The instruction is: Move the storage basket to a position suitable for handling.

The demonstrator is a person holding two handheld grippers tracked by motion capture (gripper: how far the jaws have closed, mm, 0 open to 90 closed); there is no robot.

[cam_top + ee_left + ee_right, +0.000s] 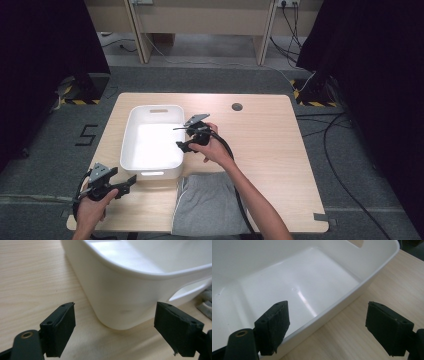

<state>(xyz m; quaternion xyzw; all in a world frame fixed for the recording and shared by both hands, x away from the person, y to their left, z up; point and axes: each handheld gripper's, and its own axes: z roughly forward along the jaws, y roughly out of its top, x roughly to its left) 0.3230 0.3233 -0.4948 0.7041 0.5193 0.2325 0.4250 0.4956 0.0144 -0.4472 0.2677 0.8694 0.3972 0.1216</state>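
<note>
- White tub [152, 142] sits mid-left on table [270, 150], empty inside.
- Grey garment [207, 202] lies flat at table's near edge, just beside tub's near-right corner; not yet picked up.
- Right gripper [187, 145] hovers at tub's right rim, jaws wide apart, nothing held.
- Left gripper [125, 186] near tub's near-left corner, jaws wide apart, nothing held.
- Est. progress: pre-grasp; loading garment into tub likely remains.
</note>
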